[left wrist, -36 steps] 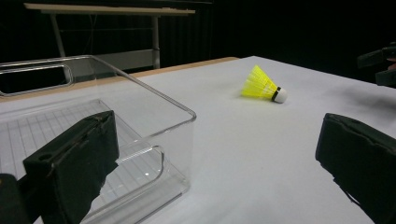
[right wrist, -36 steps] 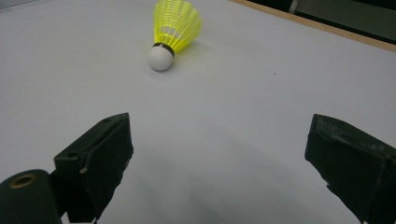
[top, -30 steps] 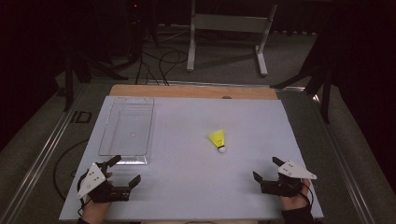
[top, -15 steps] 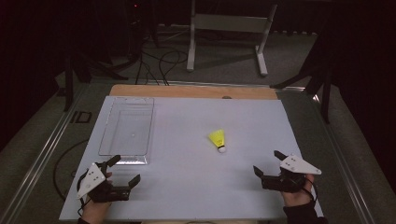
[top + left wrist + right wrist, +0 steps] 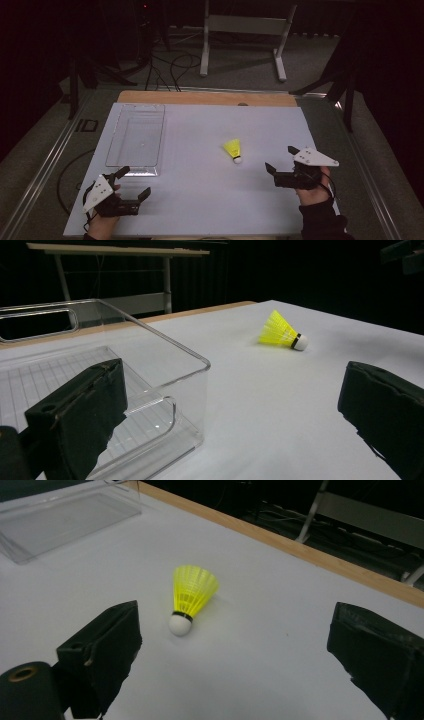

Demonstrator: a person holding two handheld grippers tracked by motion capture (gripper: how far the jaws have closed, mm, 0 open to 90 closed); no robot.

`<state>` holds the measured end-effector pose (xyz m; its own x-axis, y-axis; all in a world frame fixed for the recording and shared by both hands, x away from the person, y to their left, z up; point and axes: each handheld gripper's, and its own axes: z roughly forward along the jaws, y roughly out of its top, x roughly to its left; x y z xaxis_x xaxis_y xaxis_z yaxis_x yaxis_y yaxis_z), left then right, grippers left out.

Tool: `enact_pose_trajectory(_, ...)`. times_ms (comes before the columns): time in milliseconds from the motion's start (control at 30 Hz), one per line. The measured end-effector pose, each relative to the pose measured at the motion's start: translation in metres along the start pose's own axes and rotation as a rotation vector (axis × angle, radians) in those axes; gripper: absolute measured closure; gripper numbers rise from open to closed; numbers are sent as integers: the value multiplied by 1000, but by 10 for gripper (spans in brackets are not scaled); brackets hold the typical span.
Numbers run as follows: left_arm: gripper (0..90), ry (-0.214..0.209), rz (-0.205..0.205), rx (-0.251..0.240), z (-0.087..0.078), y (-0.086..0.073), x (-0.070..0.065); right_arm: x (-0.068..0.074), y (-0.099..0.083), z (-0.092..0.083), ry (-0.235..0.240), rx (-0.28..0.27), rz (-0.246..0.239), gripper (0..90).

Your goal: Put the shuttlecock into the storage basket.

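Note:
A yellow shuttlecock (image 5: 233, 150) with a white cork lies on its side on the white table top, right of centre; I also see this shuttlecock (image 5: 282, 332) far off in the left gripper view. My right gripper (image 5: 279, 158) is open, just right of and a little nearer than the shuttlecock, not touching it. In the right gripper view the shuttlecock (image 5: 192, 595) lies ahead of the spread jaws of that gripper (image 5: 235, 625), cork toward me. My left gripper (image 5: 135, 181) stands open at the near left, empty, beside the near corner of a clear plastic tray (image 5: 111, 145).
The clear tray (image 5: 165, 340) is empty and lies on the left half of the table. A wooden strip (image 5: 207, 97) edges the far side. Beyond it stand a metal frame (image 5: 245, 25) and floor cables (image 5: 175, 65). Bare white surface (image 5: 200, 195) separates the grippers.
My right gripper has moved forward and left, closing in on the shuttlecock. The left gripper, the tray and the shuttlecock have stayed put.

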<state>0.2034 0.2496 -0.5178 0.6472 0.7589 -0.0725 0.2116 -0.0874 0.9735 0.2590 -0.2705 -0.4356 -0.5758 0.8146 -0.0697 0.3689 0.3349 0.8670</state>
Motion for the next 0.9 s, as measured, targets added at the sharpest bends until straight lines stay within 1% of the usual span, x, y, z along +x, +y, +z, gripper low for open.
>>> enact_pose_trajectory(167,2,-1,-4,-2,0,0,0,1,10,9,35,-8,28,72)
enact_pose_trajectory(367,2,-4,-1,0,0,0,0,7,22,22,46,4,27,72)
enact_pose_trajectory(433,2,-5,-2,1,0,0,0,9,26,28,39,19,29,72)
enact_pose_trajectory(500,2,-6,-1,1,0,0,0,11,28,32,49,15,37,73)
enact_pose_trajectory(567,2,-7,3,3,0,0,0,13,30,37,50,18,34,72)
enact_pose_trajectory(633,2,-10,0,7,1,0,0,15,32,41,62,17,36,73)
enact_pose_trajectory(700,2,-9,0,8,1,0,0,18,35,45,54,18,34,73)
enact_pose_trajectory(767,2,-11,-2,6,1,0,0,21,39,50,35,20,48,73)
enact_pose_trajectory(800,2,-11,-1,6,1,0,0,22,41,52,42,23,49,73)
enact_pose_trajectory(900,2,-12,-3,5,0,0,0,27,44,60,39,38,42,73)
